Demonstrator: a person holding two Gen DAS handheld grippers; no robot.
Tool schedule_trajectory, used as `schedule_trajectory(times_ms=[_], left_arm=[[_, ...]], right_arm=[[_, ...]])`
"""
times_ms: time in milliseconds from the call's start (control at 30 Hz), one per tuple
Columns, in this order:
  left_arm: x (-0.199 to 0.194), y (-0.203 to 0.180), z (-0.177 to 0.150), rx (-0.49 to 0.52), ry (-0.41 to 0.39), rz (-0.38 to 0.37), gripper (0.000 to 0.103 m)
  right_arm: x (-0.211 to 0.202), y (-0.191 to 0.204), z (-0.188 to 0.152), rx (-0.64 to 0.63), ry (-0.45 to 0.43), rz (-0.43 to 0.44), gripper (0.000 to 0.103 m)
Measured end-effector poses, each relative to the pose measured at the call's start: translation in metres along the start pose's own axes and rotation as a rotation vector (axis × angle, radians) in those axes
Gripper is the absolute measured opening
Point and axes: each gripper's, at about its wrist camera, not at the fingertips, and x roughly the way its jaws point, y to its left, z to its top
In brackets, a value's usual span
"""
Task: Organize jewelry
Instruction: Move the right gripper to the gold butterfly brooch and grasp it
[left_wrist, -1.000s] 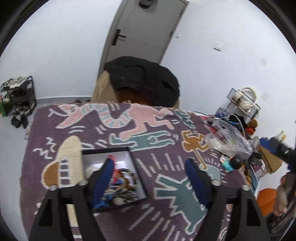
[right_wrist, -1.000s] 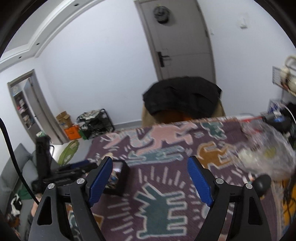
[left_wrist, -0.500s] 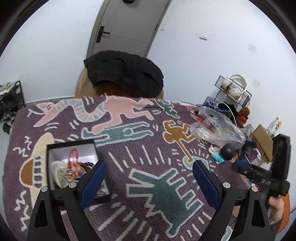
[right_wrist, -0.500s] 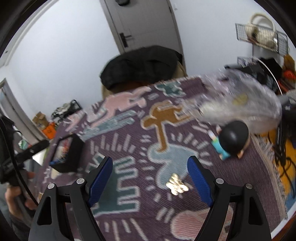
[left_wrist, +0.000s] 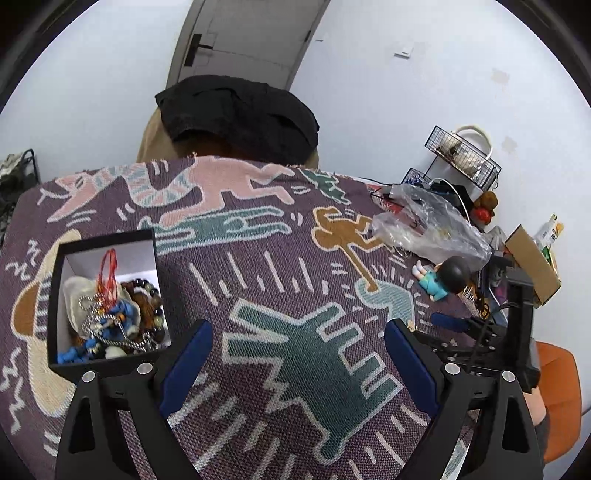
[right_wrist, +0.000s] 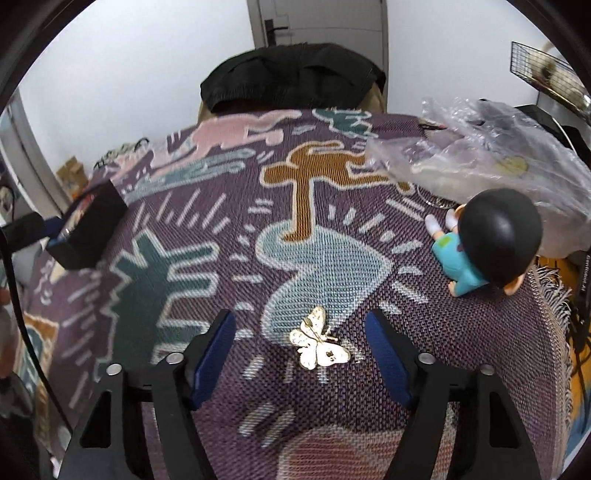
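A black box (left_wrist: 105, 243) with a white inside holds a heap of jewelry (left_wrist: 114, 314): bead bracelets, chains, a red cord. It sits on the patterned cloth at the left; in the right wrist view it is far left (right_wrist: 92, 229). A white and gold butterfly brooch (right_wrist: 317, 341) lies flat on the cloth between the open jaws of my right gripper (right_wrist: 301, 349), which hovers low over it. My left gripper (left_wrist: 297, 354) is open and empty, just right of the box. The right gripper also shows in the left wrist view (left_wrist: 476, 328).
A small figurine with a black head and teal shirt (right_wrist: 484, 243) lies at the right, next to a clear plastic bag (right_wrist: 491, 151). A chair with a black coat (left_wrist: 236, 114) stands behind the table. Clutter and a wire rack (left_wrist: 461, 155) sit at the right edge.
My right gripper has swung right and down until the butterfly brooch lies between its jaws. My left gripper has shifted right, away from the box. Both stay open.
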Motion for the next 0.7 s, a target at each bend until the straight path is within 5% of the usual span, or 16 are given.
schedule_trajectory(times_ms=[333,500,600,633,700], left_arm=[[0.002,0.003,-0.016,-0.057,0.010,-0.038,0.103],[0.001,0.005,-0.022,-0.066,0.012,-0.053,0.103],[0.002,0.010,-0.025,-0.081,0.017,-0.048,0.103],[0.002,0.013,-0.026,-0.092,0.017,-0.051,0.103],[0.001,0.017,-0.027,-0.108,0.012,-0.058,0.103]], right_arm=[[0.011,0.004,-0.011,-0.058,0.039,-0.011,0.060],[0.009,0.007,-0.014,-0.086,0.039,-0.033,0.047],[0.006,0.012,-0.016,-0.105,0.041,-0.030,0.033],[0.005,0.015,-0.016,-0.112,0.045,-0.024,0.021],[0.005,0.019,-0.017,-0.125,0.049,-0.039,0.017]])
